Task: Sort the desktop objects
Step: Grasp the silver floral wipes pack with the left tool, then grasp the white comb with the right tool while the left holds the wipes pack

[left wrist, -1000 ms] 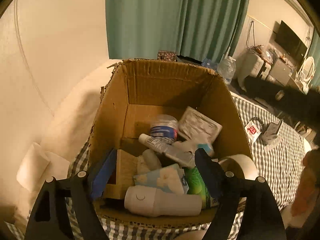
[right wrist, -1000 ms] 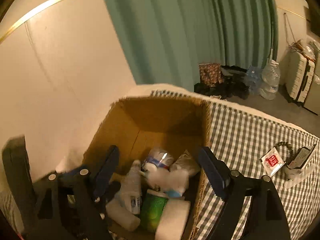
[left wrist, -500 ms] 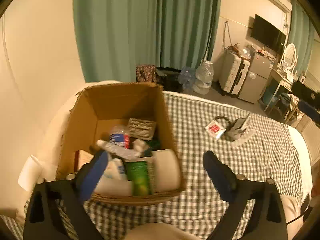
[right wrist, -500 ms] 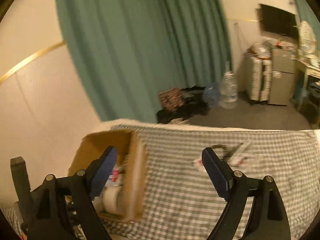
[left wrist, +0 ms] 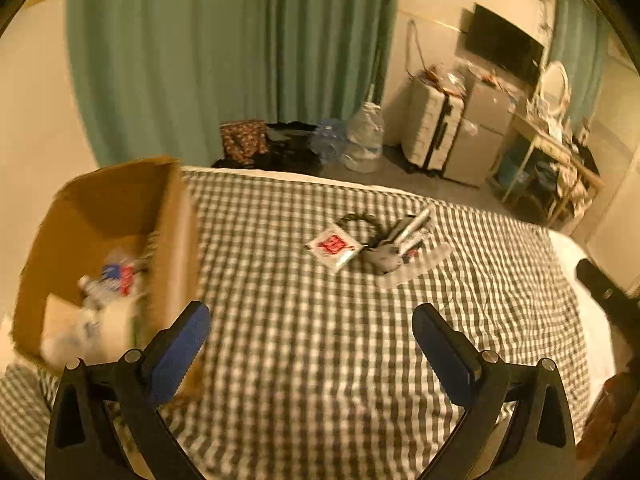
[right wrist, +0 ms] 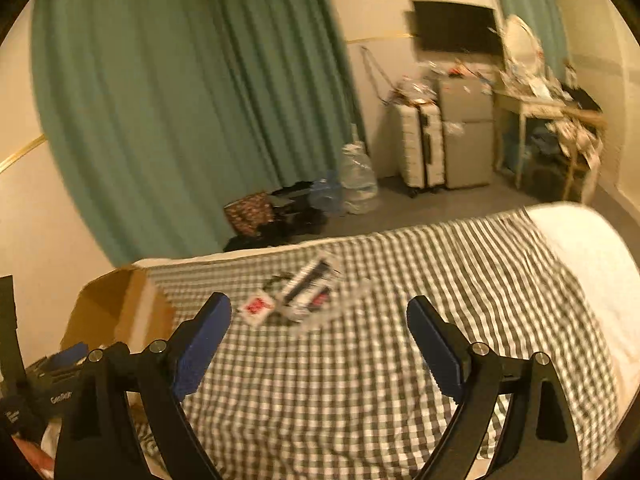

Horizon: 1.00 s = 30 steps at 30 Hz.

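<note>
Both views have swung off the box [left wrist: 108,216] onto the checked cover [left wrist: 304,360]. The left gripper [left wrist: 311,330] and right gripper [right wrist: 319,330] gape wide and empty, jaws just widened. The last small items [left wrist: 376,242] lie mid-cover, well ahead, likely next.

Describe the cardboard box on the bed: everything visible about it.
The cardboard box is plain brown corrugated card, open at the top, with rough, worn edges and no lid flaps visible. It stands upright at the left end of the checked bedspread, close to the pale wall. Inside lies a blurred jumble of small items, among them a white roll-like object and a pale bottle or tube with a blue and red label. Motion blur hides finer detail. Neither gripper touches it; in the left wrist view the left gripper hangs to its right.
</note>
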Available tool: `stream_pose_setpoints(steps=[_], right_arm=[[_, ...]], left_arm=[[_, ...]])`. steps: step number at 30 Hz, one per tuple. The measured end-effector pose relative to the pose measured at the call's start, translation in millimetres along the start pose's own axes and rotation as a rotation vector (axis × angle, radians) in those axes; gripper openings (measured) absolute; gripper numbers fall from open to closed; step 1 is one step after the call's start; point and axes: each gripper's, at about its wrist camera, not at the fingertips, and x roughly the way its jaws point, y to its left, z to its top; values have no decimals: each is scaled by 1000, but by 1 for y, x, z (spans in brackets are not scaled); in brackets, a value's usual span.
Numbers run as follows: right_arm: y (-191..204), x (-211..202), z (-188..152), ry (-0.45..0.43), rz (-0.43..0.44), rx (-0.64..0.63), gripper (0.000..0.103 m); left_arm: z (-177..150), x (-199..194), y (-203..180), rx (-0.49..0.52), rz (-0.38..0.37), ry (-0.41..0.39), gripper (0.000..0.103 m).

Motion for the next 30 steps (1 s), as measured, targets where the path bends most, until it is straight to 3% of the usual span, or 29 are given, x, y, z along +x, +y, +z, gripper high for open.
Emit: stream_pose_setpoints(steps=[7, 11, 13, 16, 17, 18, 21, 27, 30], right_arm=[[-43, 74, -34, 113, -19, 89, 90], [-57, 99, -41, 149, -62, 69, 90], [-65, 112, -45, 174, -66, 83, 90], [-73, 133, -49, 203, -79, 95, 90], [-77, 142, -48, 216, -85, 97, 90], [-80, 150, -48, 221, -85, 101, 90], [-86, 167, -49, 241, -84, 116, 90], [-79, 170, -53, 258, -100, 77, 90], [-72, 163, -57, 245, -106, 57, 90]], left_arm=[[25, 85, -64, 117, 10, 8, 103], [39, 145, -92, 102, -17, 50, 102], [44, 174, -102, 93, -45, 92, 93], [46, 215, -116, 117, -40, 148, 67], [46, 226, -120, 126, -44, 165, 45], [45, 235, -123, 137, -54, 179, 30], [46, 232, -130, 170, -59, 124, 12], [56, 181, -113, 124, -84, 82, 11], [53, 150, -101, 144, -51, 58, 11]])
